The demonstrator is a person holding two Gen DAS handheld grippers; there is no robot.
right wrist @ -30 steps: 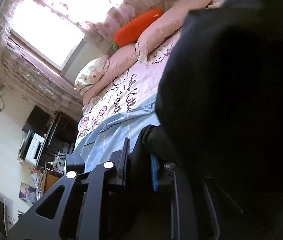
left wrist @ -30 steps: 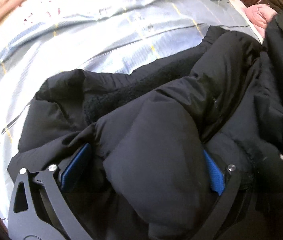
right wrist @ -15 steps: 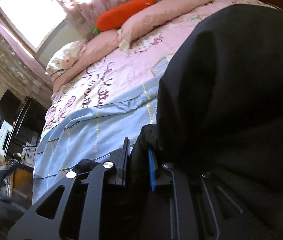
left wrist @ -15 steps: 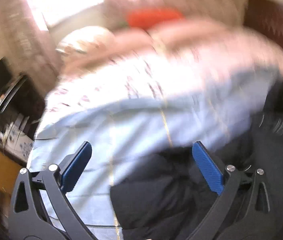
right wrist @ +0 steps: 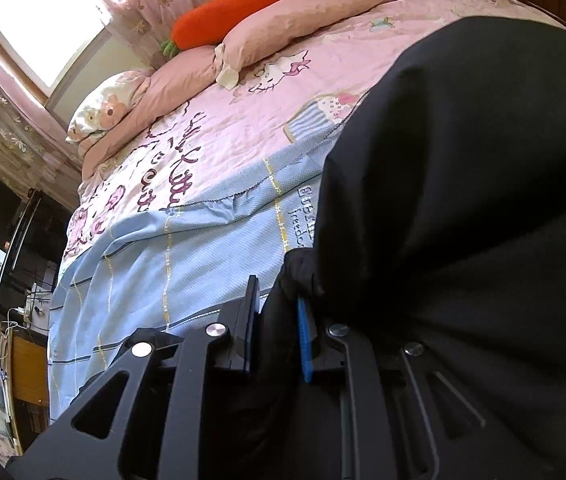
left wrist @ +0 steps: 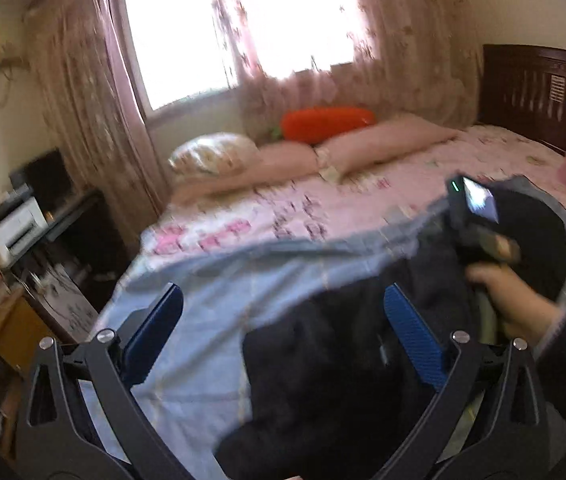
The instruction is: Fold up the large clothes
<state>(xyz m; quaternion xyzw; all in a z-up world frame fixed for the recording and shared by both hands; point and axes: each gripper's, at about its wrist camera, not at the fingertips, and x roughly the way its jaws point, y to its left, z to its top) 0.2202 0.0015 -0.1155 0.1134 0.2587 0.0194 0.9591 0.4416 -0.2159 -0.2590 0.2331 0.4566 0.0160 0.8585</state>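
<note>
Left hand-held gripper (left wrist: 283,334): fingers spread wide apart, nothing between the blue pads (left wrist: 413,338). It hangs above the near edge of the bed (left wrist: 363,196), aimed across it toward the window (left wrist: 239,20). Frame is motion-blurred.

Right hand-held gripper (right wrist: 277,322): jaws nearly together, clamped on a fold of the black coat (right wrist: 463,220). Dark fabric sits pinched between the 2 pads, with the blue pad (right wrist: 305,346) just showing on the right side of the fold. In the left wrist view the same tool shows on the right, gripped by the person's right hand (left wrist: 517,302), its lit screen facing up.

Black coat: lying on the light blue checked sheet (right wrist: 187,248) on the near part of the bed. It bulks up right of the right gripper and fills most of the right half of that view. In the left wrist view its dark mass (left wrist: 323,380) runs from the near centre to the right, under and beside the right hand.

Around it: the blue sheet lies over a pink printed bedspread (right wrist: 267,100). At the far side there are 2 pink pillows (right wrist: 303,12), 1 floral pillow (right wrist: 103,108) and an orange carrot plush (right wrist: 231,12). Dark wooden headboard (left wrist: 539,92) is far right. Floral curtains (left wrist: 91,92) flank the window. On the left stands a desk (left wrist: 15,324) with a white printer (left wrist: 17,228) and clutter.
</note>
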